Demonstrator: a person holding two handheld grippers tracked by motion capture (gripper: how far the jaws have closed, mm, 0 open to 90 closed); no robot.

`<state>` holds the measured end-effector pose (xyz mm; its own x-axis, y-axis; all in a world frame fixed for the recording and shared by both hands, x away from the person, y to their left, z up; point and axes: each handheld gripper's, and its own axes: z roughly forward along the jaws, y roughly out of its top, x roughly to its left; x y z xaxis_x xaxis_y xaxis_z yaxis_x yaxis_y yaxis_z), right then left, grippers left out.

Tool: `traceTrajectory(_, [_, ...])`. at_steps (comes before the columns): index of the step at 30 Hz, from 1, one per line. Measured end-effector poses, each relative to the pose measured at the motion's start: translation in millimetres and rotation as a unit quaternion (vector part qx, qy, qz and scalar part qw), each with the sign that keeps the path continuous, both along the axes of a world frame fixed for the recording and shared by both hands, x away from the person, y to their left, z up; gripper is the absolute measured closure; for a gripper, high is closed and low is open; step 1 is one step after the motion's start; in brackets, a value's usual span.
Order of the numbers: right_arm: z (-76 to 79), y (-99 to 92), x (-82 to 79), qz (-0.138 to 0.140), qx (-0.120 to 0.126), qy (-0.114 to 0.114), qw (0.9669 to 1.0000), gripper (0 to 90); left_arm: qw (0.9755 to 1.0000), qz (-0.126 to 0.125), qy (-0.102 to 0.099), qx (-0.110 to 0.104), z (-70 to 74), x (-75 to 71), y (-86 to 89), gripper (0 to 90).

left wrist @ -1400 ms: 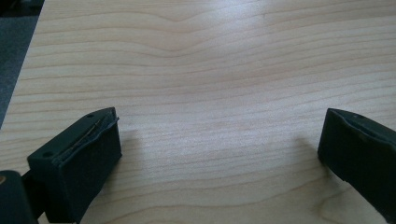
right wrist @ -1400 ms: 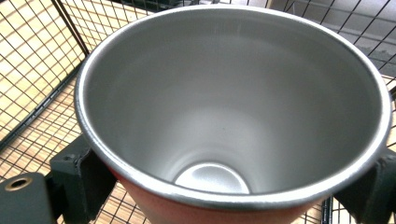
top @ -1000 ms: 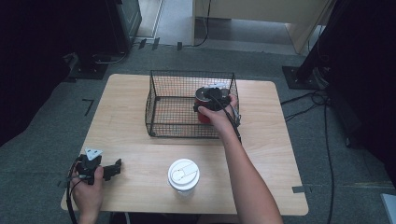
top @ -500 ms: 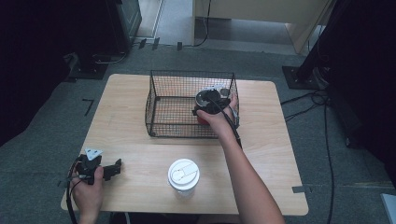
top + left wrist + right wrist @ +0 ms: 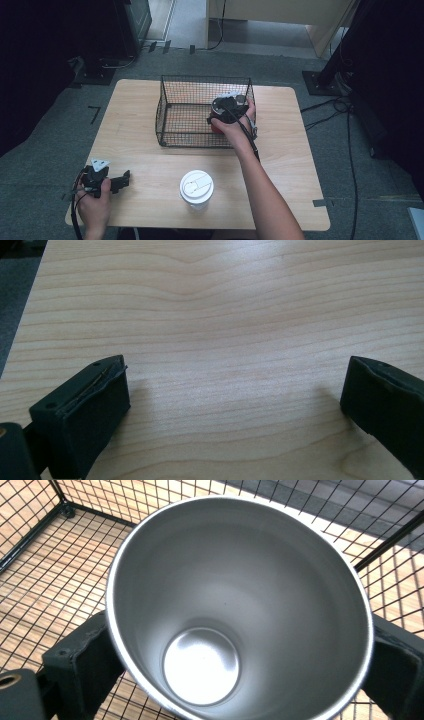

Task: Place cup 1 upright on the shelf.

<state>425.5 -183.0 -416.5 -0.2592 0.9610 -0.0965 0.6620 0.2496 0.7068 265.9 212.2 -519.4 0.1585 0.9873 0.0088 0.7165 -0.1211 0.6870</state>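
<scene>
Nearest the person, the left gripper (image 5: 121, 181) rests on the wooden table (image 5: 150, 165) as it did a second ago, jaws spread wide over bare wood, with the white lidded cup (image 5: 196, 188) standing untouched just to its right. Farther off, the right gripper (image 5: 224, 116) has come lower into the wire basket (image 5: 167, 107), its jaws pinching a steel cup (image 5: 240, 610), red outside, at the basket's right end. The cup looks nearly set down, though whether its base touches the mesh floor cannot be told.

No readable text, label, brand, number or sign can be made out on anything here.
</scene>
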Motion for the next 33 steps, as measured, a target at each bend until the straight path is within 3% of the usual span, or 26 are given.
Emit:
traceTrajectory(8, [-3.0, 2.2, -5.0, -0.027, -0.009, -0.017, 0.9994, 5.2, 1.0000, 0.000, 0.000, 0.000, 0.0, 0.0, 0.0, 0.0])
traceTrajectory(19, [-0.9, 1.2, -11.7, -0.032, -0.029, -0.044, 0.9981, 6.2, 1.0000, 0.000, 0.000, 0.000, 0.0, 0.0, 0.0, 0.0])
traceTrajectory(33, [1.7, -4.8, -23.4, 0.022, -0.016, -0.048, 0.9985, 0.0, 1.0000, 0.000, 0.000, 0.000, 0.0, 0.0, 0.0, 0.0])
